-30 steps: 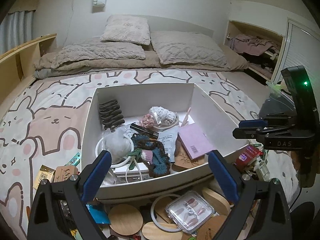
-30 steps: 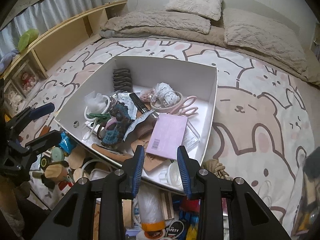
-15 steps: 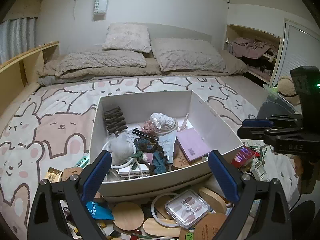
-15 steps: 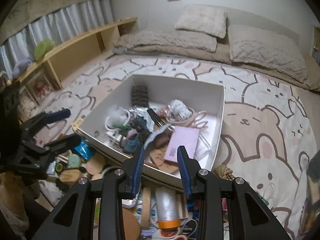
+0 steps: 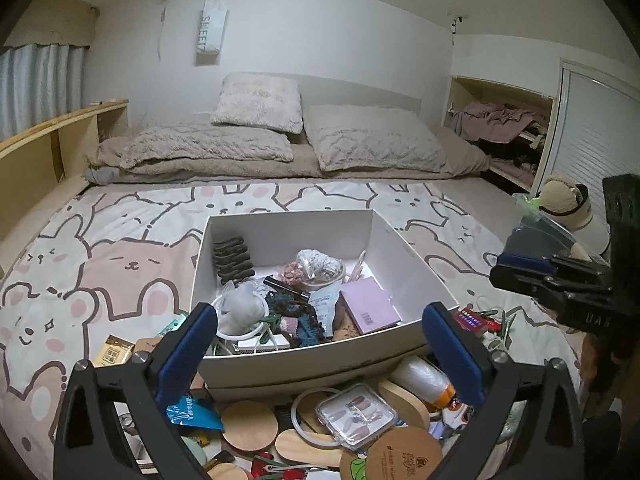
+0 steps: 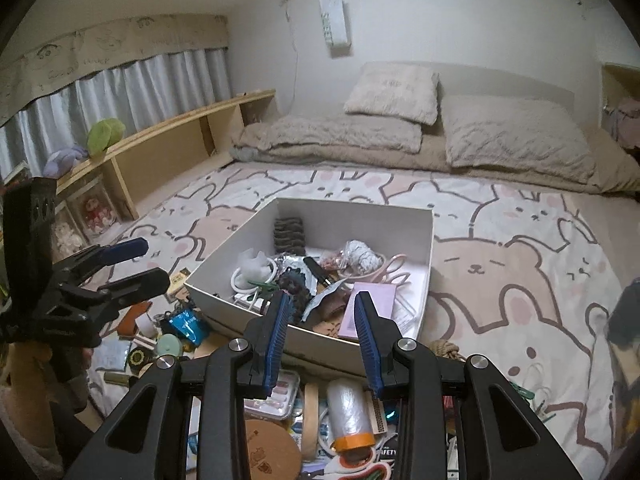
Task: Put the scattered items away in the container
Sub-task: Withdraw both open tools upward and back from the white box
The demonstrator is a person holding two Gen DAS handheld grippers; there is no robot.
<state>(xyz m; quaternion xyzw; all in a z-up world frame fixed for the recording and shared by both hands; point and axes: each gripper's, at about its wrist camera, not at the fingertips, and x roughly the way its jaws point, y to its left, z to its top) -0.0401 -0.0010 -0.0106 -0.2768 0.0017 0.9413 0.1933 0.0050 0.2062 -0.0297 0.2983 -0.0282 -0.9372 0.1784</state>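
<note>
A white rectangular cardboard box (image 5: 412,276) on the bear-print bedspread (image 5: 120,264) holds a pink barcoded booklet (image 5: 370,306). A wall bag (image 5: 211,32) reads "SWEET". The left gripper (image 5: 320,344) stands wide apart; the right gripper (image 6: 322,336) is at its narrowest, holding nothing.

Two black hand-held grippers with blue finger pads

The left black plastic two-finger gripper (image 5: 320,344) had triangular cut-outs in its finger arms, round silver screws at the joints and ribbed blue pads (image 5: 188,348) lining each finger. The right black plastic gripper (image 6: 322,330) matched it, with finely ribbed blue pads (image 6: 366,332), silver screws, and pale raised lettering on its body, seen from the left wrist camera.
</note>
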